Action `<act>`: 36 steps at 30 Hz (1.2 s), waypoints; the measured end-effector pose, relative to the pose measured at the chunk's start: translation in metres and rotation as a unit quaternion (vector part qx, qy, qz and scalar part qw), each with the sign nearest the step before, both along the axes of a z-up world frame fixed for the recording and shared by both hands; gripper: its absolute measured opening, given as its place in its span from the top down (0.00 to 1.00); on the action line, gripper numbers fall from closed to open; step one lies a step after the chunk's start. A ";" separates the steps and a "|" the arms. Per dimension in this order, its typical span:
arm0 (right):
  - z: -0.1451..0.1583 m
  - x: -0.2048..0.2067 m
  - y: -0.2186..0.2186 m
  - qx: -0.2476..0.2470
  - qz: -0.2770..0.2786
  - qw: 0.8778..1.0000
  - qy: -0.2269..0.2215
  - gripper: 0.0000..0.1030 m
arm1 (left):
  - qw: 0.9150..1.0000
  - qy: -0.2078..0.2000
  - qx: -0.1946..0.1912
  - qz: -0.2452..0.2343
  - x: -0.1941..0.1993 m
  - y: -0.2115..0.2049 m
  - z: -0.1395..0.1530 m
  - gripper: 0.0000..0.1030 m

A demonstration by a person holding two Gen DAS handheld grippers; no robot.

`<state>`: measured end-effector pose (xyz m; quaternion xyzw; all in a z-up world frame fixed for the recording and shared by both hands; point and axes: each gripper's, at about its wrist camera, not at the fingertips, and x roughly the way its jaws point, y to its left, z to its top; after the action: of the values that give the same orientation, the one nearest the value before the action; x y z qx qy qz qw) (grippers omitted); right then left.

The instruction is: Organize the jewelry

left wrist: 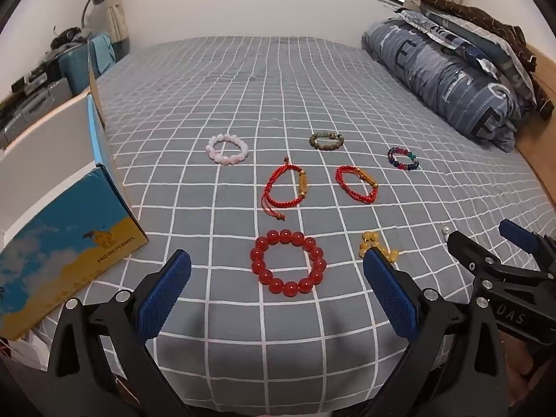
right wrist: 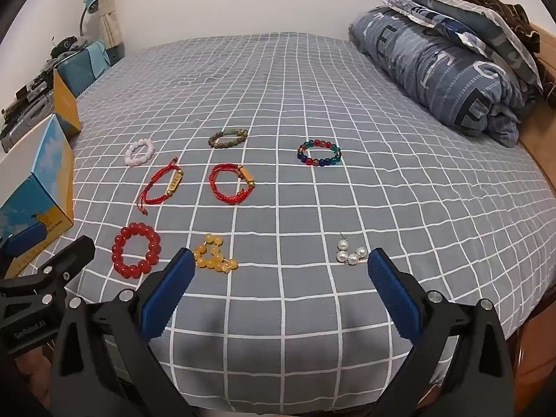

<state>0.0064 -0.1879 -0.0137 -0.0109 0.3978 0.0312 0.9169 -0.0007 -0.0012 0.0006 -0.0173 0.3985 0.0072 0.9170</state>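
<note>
Several bracelets lie on a grey checked bed sheet (left wrist: 243,87). A red bead bracelet (left wrist: 287,267) (right wrist: 136,255) lies nearest, just beyond my open left gripper (left wrist: 278,288). Yellow beads (left wrist: 378,245) (right wrist: 213,257) lie beside that gripper's right finger. Two red cord bracelets (left wrist: 286,189) (left wrist: 358,184) lie mid-bed, with a pink one (left wrist: 227,148), an olive one (left wrist: 326,140) and a multicoloured one (left wrist: 403,158) farther back. White pearls (right wrist: 351,253) sit just past my open right gripper (right wrist: 281,285). Nothing is between either pair of fingers.
An open blue and yellow cardboard box (left wrist: 62,243) (right wrist: 38,194) stands on the bed's left edge. A rolled blue quilt (left wrist: 444,76) and pillows lie at the far right. A cluttered desk (left wrist: 34,83) with a lamp is beyond the left edge.
</note>
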 end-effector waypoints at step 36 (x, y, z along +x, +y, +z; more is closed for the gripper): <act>0.003 -0.002 0.004 -0.003 0.005 1.000 -0.010 0.07 | 1.000 -0.011 0.022 0.005 -0.004 -0.006 0.006 0.05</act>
<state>0.0047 -0.1843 -0.0110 -0.0155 0.3887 0.0347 0.9206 -0.0051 -0.0069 0.0064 0.0007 0.3880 0.0200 0.9215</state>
